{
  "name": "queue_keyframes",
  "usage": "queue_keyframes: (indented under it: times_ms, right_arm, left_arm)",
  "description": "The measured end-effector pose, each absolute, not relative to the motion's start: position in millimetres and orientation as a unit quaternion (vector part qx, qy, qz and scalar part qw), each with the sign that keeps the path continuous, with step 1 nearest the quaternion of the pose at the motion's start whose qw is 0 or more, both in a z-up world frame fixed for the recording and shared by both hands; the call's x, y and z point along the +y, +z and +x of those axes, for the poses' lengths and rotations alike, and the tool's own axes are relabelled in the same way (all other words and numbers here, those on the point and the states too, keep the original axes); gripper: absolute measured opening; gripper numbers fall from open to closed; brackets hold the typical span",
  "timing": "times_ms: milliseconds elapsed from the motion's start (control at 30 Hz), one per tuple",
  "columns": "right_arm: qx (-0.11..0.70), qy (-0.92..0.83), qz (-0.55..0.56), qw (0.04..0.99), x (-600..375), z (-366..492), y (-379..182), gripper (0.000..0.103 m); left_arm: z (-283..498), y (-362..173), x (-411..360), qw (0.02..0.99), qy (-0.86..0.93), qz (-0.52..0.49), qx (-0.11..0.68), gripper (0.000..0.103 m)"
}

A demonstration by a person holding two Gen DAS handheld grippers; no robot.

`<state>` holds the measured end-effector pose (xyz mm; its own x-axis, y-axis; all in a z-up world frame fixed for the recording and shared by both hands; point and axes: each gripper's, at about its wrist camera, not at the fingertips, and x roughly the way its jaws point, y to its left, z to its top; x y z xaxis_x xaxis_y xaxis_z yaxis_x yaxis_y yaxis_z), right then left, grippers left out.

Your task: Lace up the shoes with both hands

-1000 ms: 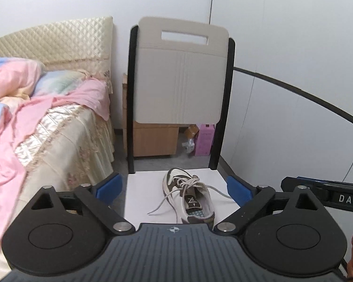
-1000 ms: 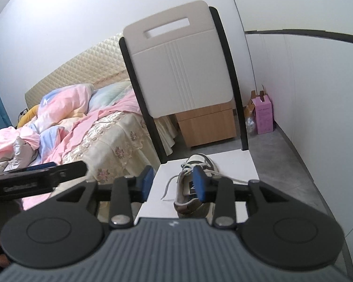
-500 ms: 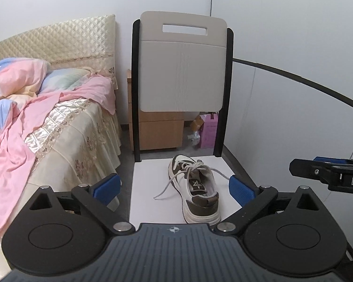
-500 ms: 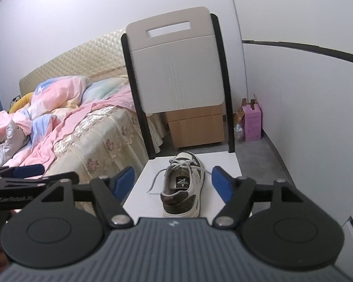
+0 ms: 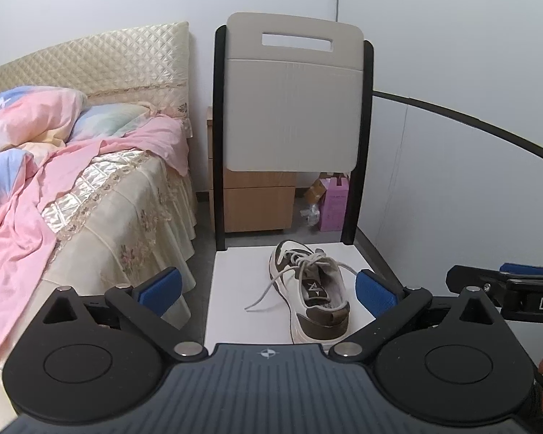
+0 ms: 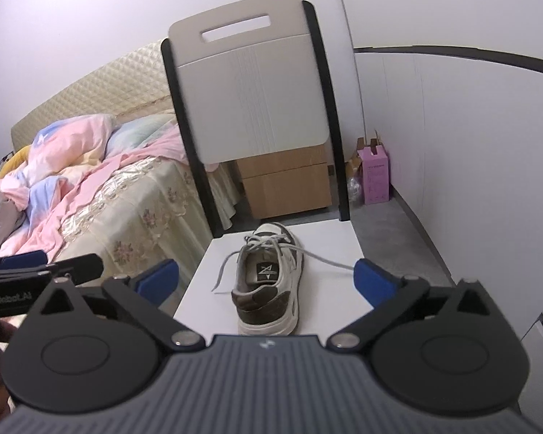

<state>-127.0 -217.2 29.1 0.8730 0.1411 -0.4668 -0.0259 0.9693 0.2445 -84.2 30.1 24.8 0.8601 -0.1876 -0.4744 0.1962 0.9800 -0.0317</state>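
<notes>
A white chair seat carries one sneaker, heel nearest, its loose laces trailing onto the seat.

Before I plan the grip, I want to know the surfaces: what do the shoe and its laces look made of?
The shoe: smooth cream panels with matte brown heel and toe patches, likely synthetic leather or suede, on a thick pale rubbery sole. The laces: flat, limp pale-grey woven cord, loose ends lying slack on the white chair seat.
</notes>
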Motion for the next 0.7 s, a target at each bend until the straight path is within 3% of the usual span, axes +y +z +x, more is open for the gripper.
queue_keyframes:
  times_ms: [700]
  right_arm:
    - [0.271, 0.044, 0.078, 0.958, -208.5, -109.6, 24.0, 0.103]
  left_arm:
    - [-72.3, 14.1, 28.0, 0.961, -0.082, 0.010, 0.264, 0.103]
